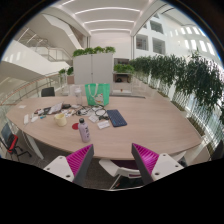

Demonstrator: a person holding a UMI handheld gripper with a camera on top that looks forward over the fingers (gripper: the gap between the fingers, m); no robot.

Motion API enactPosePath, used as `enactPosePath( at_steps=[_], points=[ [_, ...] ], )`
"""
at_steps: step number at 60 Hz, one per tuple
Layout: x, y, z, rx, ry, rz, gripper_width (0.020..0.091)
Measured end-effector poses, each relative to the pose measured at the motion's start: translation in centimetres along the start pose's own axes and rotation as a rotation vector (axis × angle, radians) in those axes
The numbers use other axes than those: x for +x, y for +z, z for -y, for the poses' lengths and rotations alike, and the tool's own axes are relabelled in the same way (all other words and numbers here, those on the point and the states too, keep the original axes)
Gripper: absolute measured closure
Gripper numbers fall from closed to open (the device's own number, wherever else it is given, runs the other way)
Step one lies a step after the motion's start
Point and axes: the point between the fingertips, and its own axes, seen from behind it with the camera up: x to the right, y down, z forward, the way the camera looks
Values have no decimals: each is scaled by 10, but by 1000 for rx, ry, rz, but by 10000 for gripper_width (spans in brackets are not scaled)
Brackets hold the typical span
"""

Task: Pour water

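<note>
Barely begun: tongs spread and empty, well short of the table, green cups beyond untouched, approach, grasp and pouring all remaining.

No legible text, labels, brands, numbers or signs on anything in view.

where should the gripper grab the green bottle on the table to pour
Take the green bottle around its body, coming level from the near table edge. It seems to stand upright far beyond the open gripper, so a side grip likely suits; details are too small to tell.
</note>
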Motion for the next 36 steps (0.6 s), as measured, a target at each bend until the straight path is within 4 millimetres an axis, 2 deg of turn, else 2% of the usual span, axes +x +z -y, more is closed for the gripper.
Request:
enactPosePath(
  at_steps=[2,3,7,8,11,12,14,26,30,36],
  points=[
    [3,1,1,4,0,-14,269],
    [-4,-12,10,3,3,-25,269],
    [-3,-10,4,1,3,-63,270],
    [-15,-13,0,1,2,-72,270],
    [-26,-19,-4,-3,-2,-92,272],
    [-16,-10,0,-3,-3,-99,271],
    [-27,-19,-3,-3,-1,-118,270],
    [-55,-27,-8,-3,-28,-191,276],
    [-72,-23,-11,23,-18,-175,273],
    [-103,-4,-1,144,-20,-117,273]
  ],
)
